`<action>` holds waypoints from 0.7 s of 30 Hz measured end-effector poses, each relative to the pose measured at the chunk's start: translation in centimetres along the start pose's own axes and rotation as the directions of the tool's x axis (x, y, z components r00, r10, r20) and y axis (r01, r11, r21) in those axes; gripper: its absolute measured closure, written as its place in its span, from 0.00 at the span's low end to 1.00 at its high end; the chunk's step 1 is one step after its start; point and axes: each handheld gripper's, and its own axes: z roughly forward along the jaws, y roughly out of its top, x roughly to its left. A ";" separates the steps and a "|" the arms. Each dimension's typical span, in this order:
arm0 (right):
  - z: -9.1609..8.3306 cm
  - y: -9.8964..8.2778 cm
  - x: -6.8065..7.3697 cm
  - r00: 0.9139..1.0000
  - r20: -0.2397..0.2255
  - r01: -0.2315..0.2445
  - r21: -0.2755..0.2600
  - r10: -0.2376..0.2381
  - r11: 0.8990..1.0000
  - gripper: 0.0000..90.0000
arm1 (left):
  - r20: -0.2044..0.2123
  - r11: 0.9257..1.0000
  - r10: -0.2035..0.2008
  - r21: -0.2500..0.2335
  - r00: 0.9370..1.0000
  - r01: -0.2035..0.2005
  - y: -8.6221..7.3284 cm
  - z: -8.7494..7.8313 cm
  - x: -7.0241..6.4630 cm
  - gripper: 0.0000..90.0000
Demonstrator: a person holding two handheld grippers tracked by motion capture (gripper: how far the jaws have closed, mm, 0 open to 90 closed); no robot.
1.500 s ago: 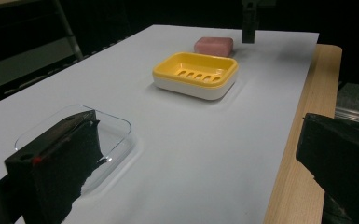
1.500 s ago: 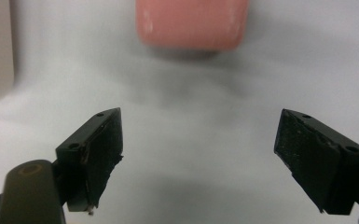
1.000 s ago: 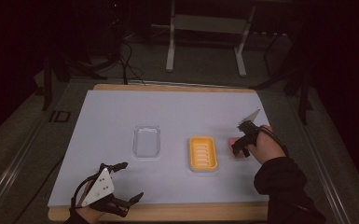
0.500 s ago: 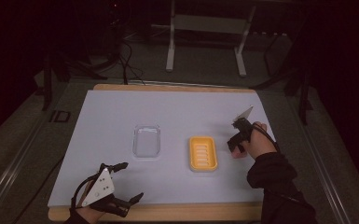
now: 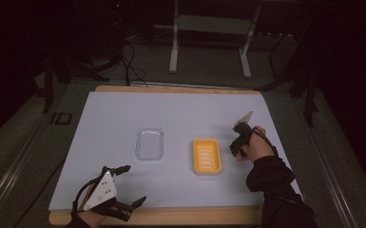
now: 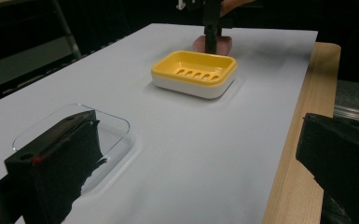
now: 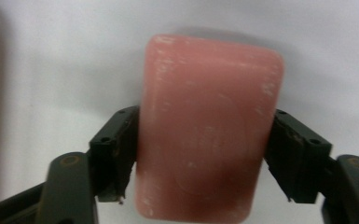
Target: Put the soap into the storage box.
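A pink soap bar (image 7: 210,130) lies on the white mat just right of the yellow soap dish (image 5: 207,141). My right gripper (image 5: 237,151) points down onto it. Its jaws have just been closing, and in the right gripper view both pads press against the bar's long sides. In the left gripper view the soap bar (image 6: 226,44) shows behind the yellow soap dish (image 6: 168,65), with the right gripper (image 6: 210,44) standing on it. My left gripper (image 5: 134,184) rests near the mat's front left corner, wide open and holding nothing.
A clear shallow tray (image 5: 149,142) lies left of the dish, close to my left gripper's jaw (image 6: 112,116). The white mat (image 5: 180,109) covers a wooden table whose edge (image 5: 195,216) runs along the front. Metal stand legs and cables sit beyond the far edge.
My right hand came down and slightly left onto the soap beside the dish, and its jaws closed on the bar. The left gripper stayed put.
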 end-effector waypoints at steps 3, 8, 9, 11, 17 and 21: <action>-0.1 0.0 0.2 1.000 0.012 -0.017 -0.012 0.017 1.000 0.41 | 0.000 1.000 0.000 0.000 1.000 0.000 0.0 0.0 0.0 0.01; -0.3 -0.1 0.1 0.996 0.015 -0.085 -0.006 0.085 0.996 0.42 | -0.001 1.000 -0.001 -0.002 1.000 0.001 0.0 0.0 0.0 0.01; -0.3 -0.2 0.2 0.995 0.025 -0.092 0.000 0.092 0.996 0.42 | -0.001 1.000 -0.001 -0.002 1.000 0.001 0.0 0.0 0.0 0.01; -0.5 -0.3 0.3 0.993 0.035 -0.113 0.016 0.112 0.993 0.42 | -0.002 1.000 0.002 0.001 1.000 -0.002 0.0 0.0 0.0 0.01; -1.5 -0.7 0.5 0.987 0.038 -0.154 0.012 0.154 0.988 0.42 | -0.003 1.000 0.000 -0.002 1.000 0.000 0.0 0.0 0.0 0.01; -2.4 -0.8 0.8 0.987 0.028 -0.159 0.006 0.159 0.987 0.42 | -0.003 1.000 0.000 0.000 1.000 0.000 0.0 0.0 0.0 0.01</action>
